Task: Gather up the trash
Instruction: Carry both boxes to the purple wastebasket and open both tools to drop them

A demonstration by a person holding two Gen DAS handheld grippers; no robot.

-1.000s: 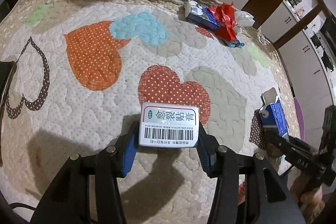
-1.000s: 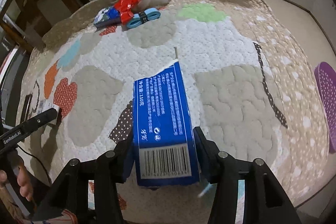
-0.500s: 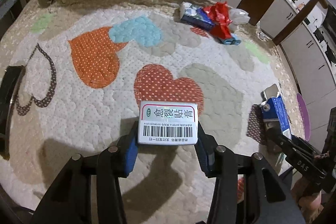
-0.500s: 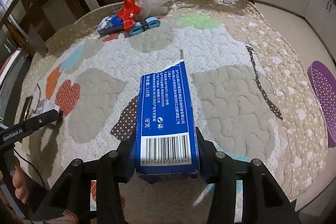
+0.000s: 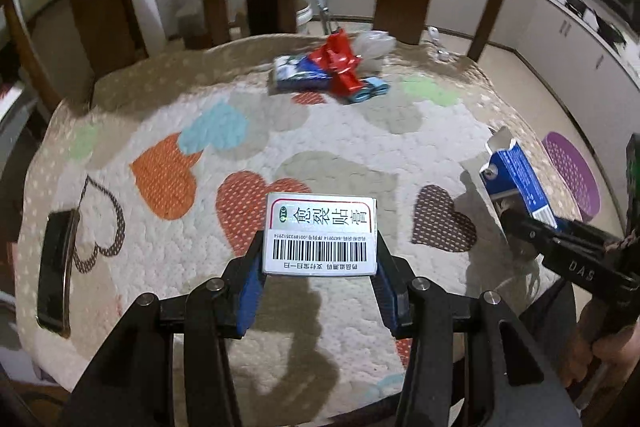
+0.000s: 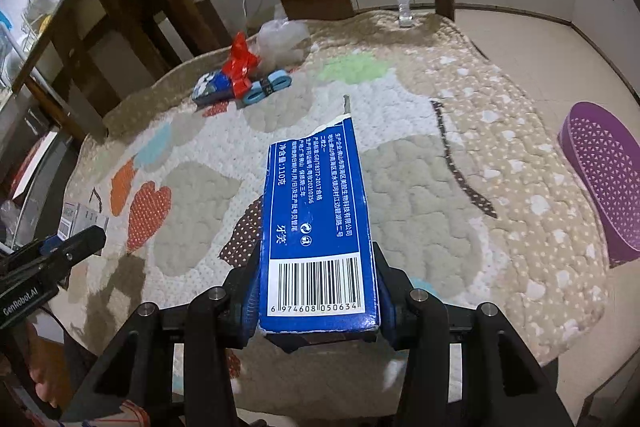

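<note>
The left gripper pinches a small white box between its blue pads, barcode face up, above the quilted table cover. The right gripper clamps a long blue carton by its barcode end, its torn end pointing away over the cover. At the cover's far edge lies a pile of trash: red ribbon, blue packet, clear plastic.

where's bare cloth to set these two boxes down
Open cloth: the middle of the quilt, between the held white box and the far pile around the red bow. Crowded: that far edge, and the black object at the left edge.
</note>
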